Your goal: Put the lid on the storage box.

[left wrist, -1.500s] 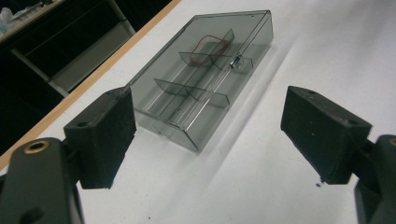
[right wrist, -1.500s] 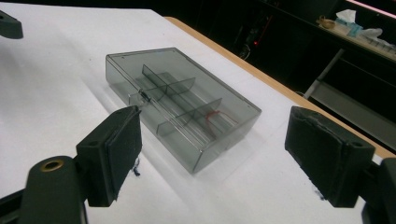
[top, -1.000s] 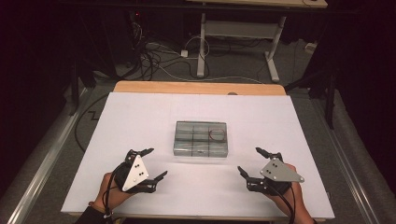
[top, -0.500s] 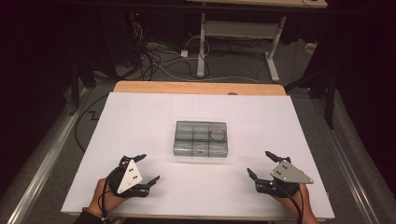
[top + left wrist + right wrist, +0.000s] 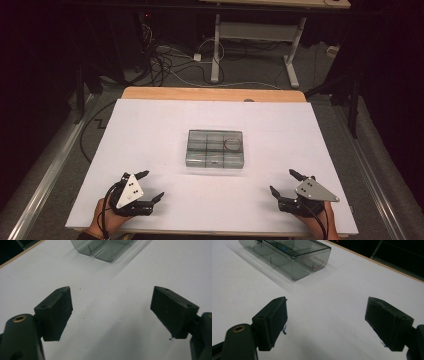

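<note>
Nearest the person, the left tool rests low at the near left of the white counter, jaws spread wide and gripping nothing; the left gripper view looks between its bare pads at plain surface. The right tool mirrors it at the near right, likewise released and empty. Both seem parked well apart from the work, probably so that either hand has a free, symmetrical approach. Farther off, at the counter's middle, lies the clear compartment box, lid apparently shut, flat and square to the person, within reach of both tools. A reddish ring sits in its far right compartment.
</note>
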Action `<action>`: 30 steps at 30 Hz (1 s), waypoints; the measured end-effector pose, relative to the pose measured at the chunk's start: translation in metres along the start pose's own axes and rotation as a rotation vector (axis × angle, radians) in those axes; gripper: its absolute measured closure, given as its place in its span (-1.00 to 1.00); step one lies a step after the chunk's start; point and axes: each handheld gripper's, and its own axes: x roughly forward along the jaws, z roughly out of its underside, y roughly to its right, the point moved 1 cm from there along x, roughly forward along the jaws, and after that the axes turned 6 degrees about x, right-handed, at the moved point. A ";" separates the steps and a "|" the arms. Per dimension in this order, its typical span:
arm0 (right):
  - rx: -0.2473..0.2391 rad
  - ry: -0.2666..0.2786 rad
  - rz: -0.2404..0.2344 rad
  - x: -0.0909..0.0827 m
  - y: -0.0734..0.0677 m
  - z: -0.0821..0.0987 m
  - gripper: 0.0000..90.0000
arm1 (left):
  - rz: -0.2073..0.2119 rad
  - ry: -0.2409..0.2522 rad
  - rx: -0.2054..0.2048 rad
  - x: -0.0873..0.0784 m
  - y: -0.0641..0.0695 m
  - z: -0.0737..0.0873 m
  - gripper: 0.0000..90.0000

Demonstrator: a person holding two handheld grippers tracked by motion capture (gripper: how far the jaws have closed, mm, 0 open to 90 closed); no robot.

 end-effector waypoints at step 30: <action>0.004 0.030 0.024 0.001 -0.001 -0.007 -0.59 | 0.003 -0.017 -0.011 0.000 -0.001 0.003 -0.61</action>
